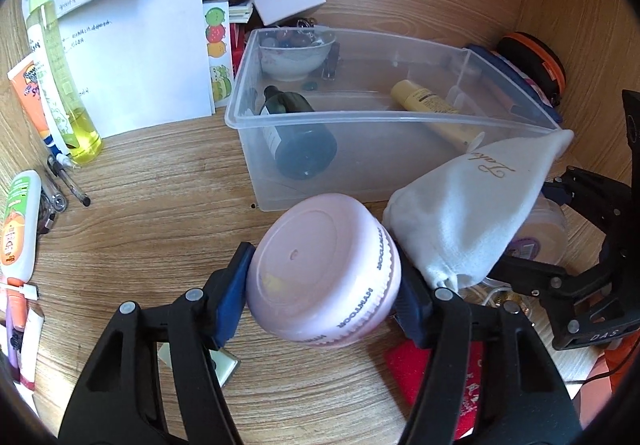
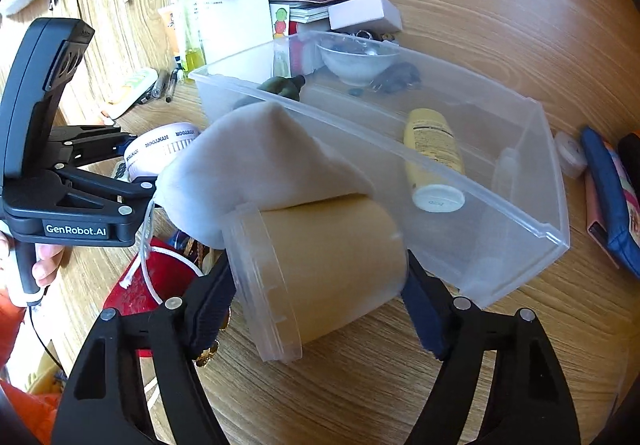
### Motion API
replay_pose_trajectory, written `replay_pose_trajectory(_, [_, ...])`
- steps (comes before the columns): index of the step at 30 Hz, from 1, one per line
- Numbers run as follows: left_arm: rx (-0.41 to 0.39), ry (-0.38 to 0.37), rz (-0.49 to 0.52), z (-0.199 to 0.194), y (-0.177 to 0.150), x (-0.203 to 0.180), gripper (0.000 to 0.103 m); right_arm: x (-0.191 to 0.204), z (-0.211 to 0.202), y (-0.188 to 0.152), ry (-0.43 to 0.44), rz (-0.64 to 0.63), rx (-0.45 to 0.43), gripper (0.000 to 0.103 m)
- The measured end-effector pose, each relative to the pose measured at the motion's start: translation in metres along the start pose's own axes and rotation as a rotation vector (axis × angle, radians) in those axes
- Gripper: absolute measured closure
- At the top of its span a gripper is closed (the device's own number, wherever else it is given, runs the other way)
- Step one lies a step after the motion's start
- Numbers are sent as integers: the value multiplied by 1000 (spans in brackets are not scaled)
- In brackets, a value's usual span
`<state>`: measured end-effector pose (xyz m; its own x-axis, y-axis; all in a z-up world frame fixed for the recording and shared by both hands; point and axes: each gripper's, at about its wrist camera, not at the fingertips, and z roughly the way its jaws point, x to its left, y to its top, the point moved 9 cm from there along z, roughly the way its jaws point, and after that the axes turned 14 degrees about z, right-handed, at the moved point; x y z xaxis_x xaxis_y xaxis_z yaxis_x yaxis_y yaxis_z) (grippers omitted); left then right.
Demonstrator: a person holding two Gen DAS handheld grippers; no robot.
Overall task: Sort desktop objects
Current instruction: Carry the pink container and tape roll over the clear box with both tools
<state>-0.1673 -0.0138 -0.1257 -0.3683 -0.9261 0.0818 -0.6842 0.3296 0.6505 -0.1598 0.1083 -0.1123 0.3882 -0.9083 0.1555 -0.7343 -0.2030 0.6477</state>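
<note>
My left gripper (image 1: 324, 297) is shut on a pink round jar (image 1: 320, 273), held on its side above the desk just in front of the clear plastic bin (image 1: 384, 117). The jar also shows in the right wrist view (image 2: 160, 151). My right gripper (image 2: 316, 293) is shut on a clear tub of tan contents (image 2: 320, 273), tilted on its side beside the bin (image 2: 520, 205). A white drawstring pouch (image 2: 256, 161) drapes over the tub and leans on the bin's rim (image 1: 472, 205). The bin holds a dark green bottle (image 1: 296, 133) and a yellow bottle (image 2: 432, 157).
A white bowl (image 1: 296, 57) and small trinkets sit behind the bin. Papers (image 1: 136, 57), a yellow spray bottle (image 1: 60, 85), tubes and pens (image 1: 68, 181) lie at left. A red pouch (image 2: 148, 281) lies below the grippers. A blue pouch (image 2: 612, 197) and an orange-black case (image 1: 536, 61) are at right.
</note>
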Motion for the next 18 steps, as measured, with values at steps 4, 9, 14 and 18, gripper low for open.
replay_pose_trajectory(4, [-8, 6, -12, -2, 0, 2, 39, -1, -6, 0, 4, 17, -8, 33])
replay_pose_trajectory(9, [-18, 12, -26, -4, 1, 5, 39, -4, -19, -4, -19, 14, -29, 35])
replay_pose_trajectory(14, [-32, 26, -23, -10, 1, 6, 39, -15, -40, -3, -29, 49, -60, 41])
replay_pose_trajectory(18, [-50, 34, -28, -19, 4, 8, 39, -22, -58, 1, -46, 65, -91, 41])
